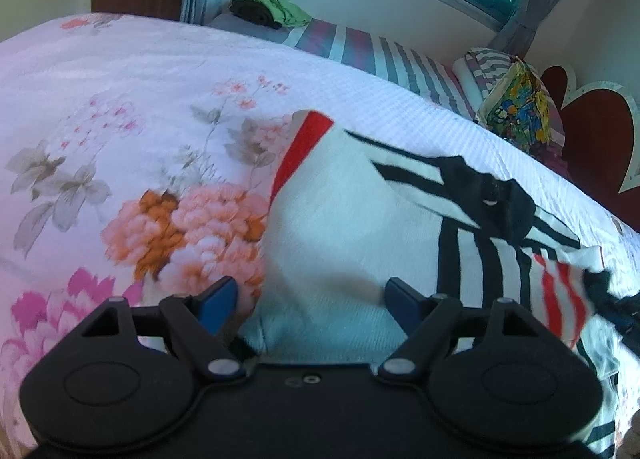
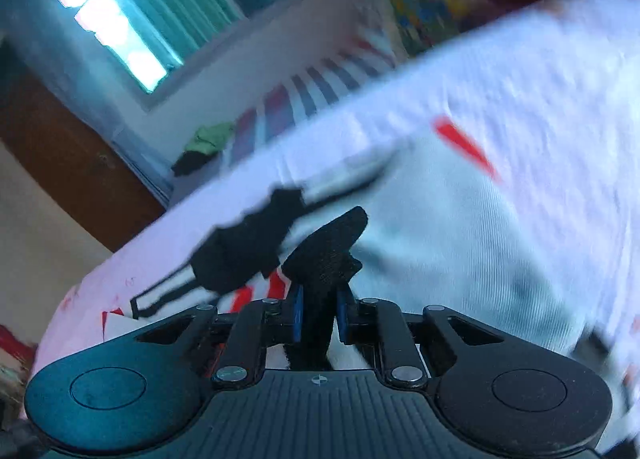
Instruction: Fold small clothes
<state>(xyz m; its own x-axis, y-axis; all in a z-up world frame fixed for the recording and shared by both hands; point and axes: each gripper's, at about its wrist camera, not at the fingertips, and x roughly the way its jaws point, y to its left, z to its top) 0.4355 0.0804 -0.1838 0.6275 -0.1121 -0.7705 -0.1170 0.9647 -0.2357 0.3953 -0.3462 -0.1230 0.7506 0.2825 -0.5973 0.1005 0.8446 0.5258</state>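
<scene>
Garment (image 1: 352, 219) lengthwise, collar seemingly far-left.

From the left wrist we look low and close over the white cotton garment with black stripes and red trim (image 1: 352, 227), toward the window wall. The right wrist view is tilted and blurred, equally close; both share this garment (image 2: 460, 227) and the green-and-black clothes pile (image 1: 272, 11) (image 2: 204, 147).

Shirt (image 2: 460, 219) & bedspread (image 2: 520, 71) motion-blurred, rt view
</scene>
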